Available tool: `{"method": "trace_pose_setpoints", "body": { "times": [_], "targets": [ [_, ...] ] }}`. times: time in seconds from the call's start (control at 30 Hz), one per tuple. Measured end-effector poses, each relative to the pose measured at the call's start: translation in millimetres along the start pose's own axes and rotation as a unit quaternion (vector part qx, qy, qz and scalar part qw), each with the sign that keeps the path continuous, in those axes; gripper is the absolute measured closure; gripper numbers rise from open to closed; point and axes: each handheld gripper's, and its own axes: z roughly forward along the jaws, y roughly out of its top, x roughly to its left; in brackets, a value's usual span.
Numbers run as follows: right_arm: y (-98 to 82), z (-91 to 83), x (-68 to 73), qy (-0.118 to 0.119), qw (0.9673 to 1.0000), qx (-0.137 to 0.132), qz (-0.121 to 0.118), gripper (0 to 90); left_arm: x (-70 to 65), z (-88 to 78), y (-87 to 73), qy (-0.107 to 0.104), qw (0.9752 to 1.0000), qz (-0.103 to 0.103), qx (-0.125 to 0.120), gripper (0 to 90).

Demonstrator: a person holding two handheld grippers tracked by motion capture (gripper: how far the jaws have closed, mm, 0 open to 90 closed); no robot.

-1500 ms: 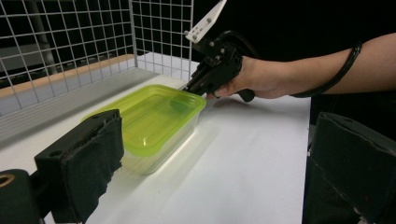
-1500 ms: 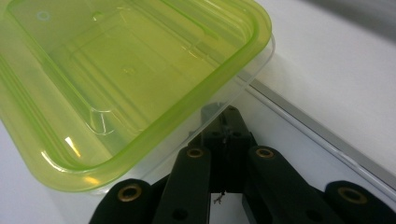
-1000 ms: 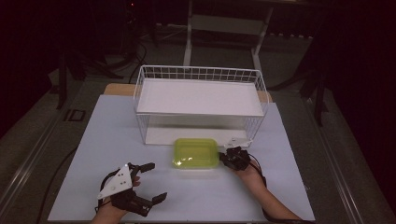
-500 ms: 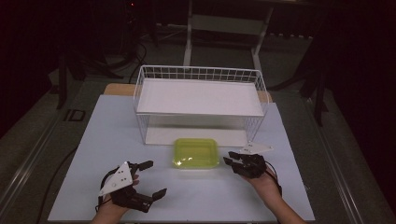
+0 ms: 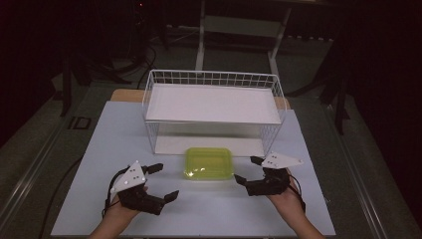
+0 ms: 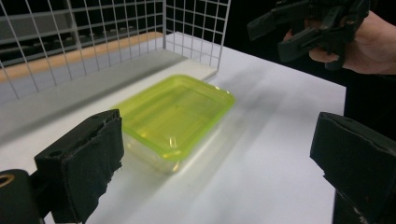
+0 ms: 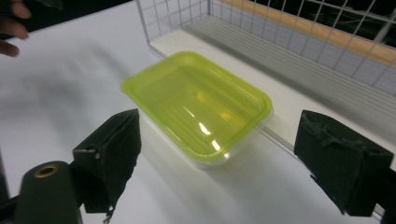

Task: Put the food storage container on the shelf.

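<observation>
Container: a lidded yellow-green plastic box (image 5: 209, 163) lies flat on the white table (image 5: 99, 144), between the two grippers and ahead of both, free of any grip.
Rack: the white wire shelf (image 5: 211, 102) stands just beyond the box; the box's far edge sits at the rack's base board, likely a staging spot.
Left gripper (image 5: 161, 181): jaws wide apart and empty, resting near the table's front edge, box ahead to its right.
Right gripper (image 5: 249, 170): jaws spread and empty, close beside the box's right end, probably the nearer one for a pickup.
</observation>
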Motion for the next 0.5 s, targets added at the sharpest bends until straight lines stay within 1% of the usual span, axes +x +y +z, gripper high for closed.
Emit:
{"method": "trace_pose_setpoints", "body": {
  "times": [0.03,0.07,0.1,0.13,0.17,0.2,0.23,0.27,0.3,0.33,0.37,0.4,0.43,0.5],
  "targets": [
    [0.5,-0.7,-0.2,-0.002,1.0,-0.005,0.001,15.0,1.9,3.0,3.3,0.001,0.9999,-0.003,0.014,3.2],
    [1.7,-1.2,0.5,-0.013,0.9998,-0.012,-0.005,15.1,3.7,4.7,5.3,-0.001,0.9996,-0.009,0.025,3.2],
    [2.4,-1.9,0.7,-0.016,0.9997,-0.018,-0.006,15.4,5.9,6.6,7.0,-0.007,0.9995,-0.018,0.024,3.1],
    [3.4,-2.7,-0.6,-0.01,0.9996,-0.026,-0.002,17.6,8.0,8.4,8.4,-0.014,0.9994,-0.024,0.022,3.2],
    [4.5,-3.0,-2.4,-0.005,0.9995,-0.031,0.007,18.4,10.5,10.5,10.6,-0.02,0.9989,-0.032,0.029,3.2],
    [5.6,-3.0,-4.7,0.001,0.9993,-0.034,0.018,18.4,12.2,12.2,12.3,-0.022,0.9988,-0.036,0.026,3.2],
    [6.5,-2.1,-7.2,0.004,0.9989,-0.03,0.035,18.5,14.1,14.8,15.0,-0.021,0.9984,-0.042,0.031,3.3],
    [7.7,0.3,-11.0,0.009,0.9986,-0.018,0.049,18.5,15.6,16.5,16.7,-0.023,0.998,-0.05,0.029,3.3],
    [8.2,2.5,-14.3,0.018,0.9979,-0.011,0.061,18.5,16.2,18.4,18.2,-0.023,0.998,-0.053,0.026,3.4],
    [8.1,4.6,-16.8,0.019,0.9974,-0.01,0.068,18.5,16.5,20.1,19.5,-0.024,0.9979,-0.054,0.028,4.1],
    [8.2,6.1,-18.2,0.015,0.9974,-0.008,0.07,18.4,17.0,22.7,21.3,-0.031,0.9975,-0.059,0.024,4.4],
    [9.0,8.6,-19.8,0.007,0.9974,-0.001,0.071,18.4,17.4,24.3,22.4,-0.034,0.9971,-0.064,0.024,4.8],
    [9.7,9.9,-20.3,0.004,0.9974,0.002,0.072,18.5,18.8,27.0,24.5,-0.037,0.996,-0.076,0.028,4.9],
    [12.1,13.8,-21.1,0.005,0.997,0.014,0.076,18.4,21.6,31.1,26.8,-0.041,0.994,-0.097,0.029,5.0]
  ]
}}
